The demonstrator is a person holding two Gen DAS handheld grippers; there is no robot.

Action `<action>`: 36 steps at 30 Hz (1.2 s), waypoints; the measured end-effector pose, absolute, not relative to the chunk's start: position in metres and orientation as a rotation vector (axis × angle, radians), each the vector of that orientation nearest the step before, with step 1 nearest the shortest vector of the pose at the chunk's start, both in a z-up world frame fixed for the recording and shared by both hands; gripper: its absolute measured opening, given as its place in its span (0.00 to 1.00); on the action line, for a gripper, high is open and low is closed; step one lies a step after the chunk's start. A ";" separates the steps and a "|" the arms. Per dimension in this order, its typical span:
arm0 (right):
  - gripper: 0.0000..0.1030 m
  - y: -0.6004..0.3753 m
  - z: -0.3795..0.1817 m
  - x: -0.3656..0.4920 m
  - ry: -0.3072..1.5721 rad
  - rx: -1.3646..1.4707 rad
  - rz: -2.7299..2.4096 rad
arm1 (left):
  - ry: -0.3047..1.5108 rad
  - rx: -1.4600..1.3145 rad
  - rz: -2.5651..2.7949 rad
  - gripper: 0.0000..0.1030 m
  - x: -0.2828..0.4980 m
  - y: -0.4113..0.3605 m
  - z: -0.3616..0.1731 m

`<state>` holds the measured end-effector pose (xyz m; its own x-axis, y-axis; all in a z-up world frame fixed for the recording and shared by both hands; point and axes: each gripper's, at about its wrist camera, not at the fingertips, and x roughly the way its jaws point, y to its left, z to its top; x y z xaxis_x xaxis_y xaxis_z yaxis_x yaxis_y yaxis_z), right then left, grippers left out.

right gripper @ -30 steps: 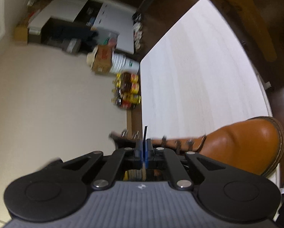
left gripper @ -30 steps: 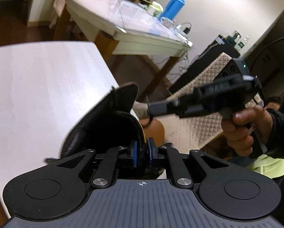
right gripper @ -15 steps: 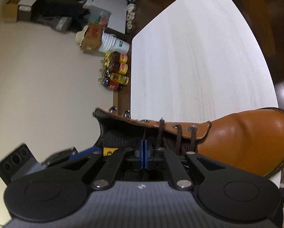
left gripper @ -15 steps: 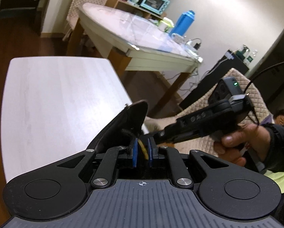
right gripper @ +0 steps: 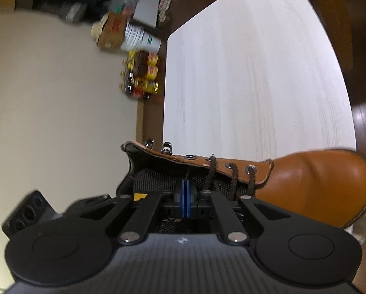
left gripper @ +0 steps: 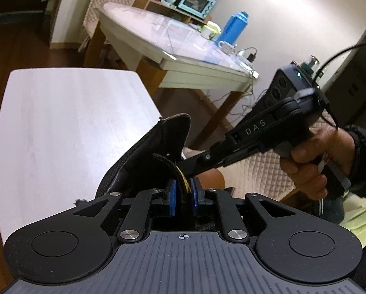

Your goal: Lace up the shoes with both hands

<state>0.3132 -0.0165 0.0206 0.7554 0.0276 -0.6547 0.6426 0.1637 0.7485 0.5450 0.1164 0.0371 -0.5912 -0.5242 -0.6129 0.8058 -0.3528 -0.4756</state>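
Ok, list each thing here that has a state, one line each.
Boot: on its side on the table, toe right, partly laced, top eyelets empty.
Lace: threaded through the lower eyelets only.
Tongue: clamped between the left gripper's pads.
Left gripper: shut on the tongue.
Right gripper: shut, pads together at the boot's opening; contents not visible.

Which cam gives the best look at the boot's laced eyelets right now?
Right wrist view. It shows the tan boot side-on, with dark lace through the lower eyelets and the upper eyelet and hooks bare. The left wrist view shows only the boot's dark inside; no eyelets are visible there.
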 end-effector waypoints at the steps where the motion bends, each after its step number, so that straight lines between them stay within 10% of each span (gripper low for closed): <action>1: 0.03 -0.019 0.023 0.316 0.631 1.334 -0.473 | 0.978 0.445 -2.020 0.12 0.546 0.118 0.037; 36: 0.05 -0.028 0.023 0.330 0.667 1.379 -0.622 | 0.952 0.324 -2.026 0.14 0.548 0.124 0.032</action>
<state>0.3297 -0.0282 0.0225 0.6703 -0.0106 -0.7420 0.7395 0.0932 0.6667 0.5477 0.1237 0.0322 -0.6038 -0.5915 -0.5344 0.7889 -0.3475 -0.5068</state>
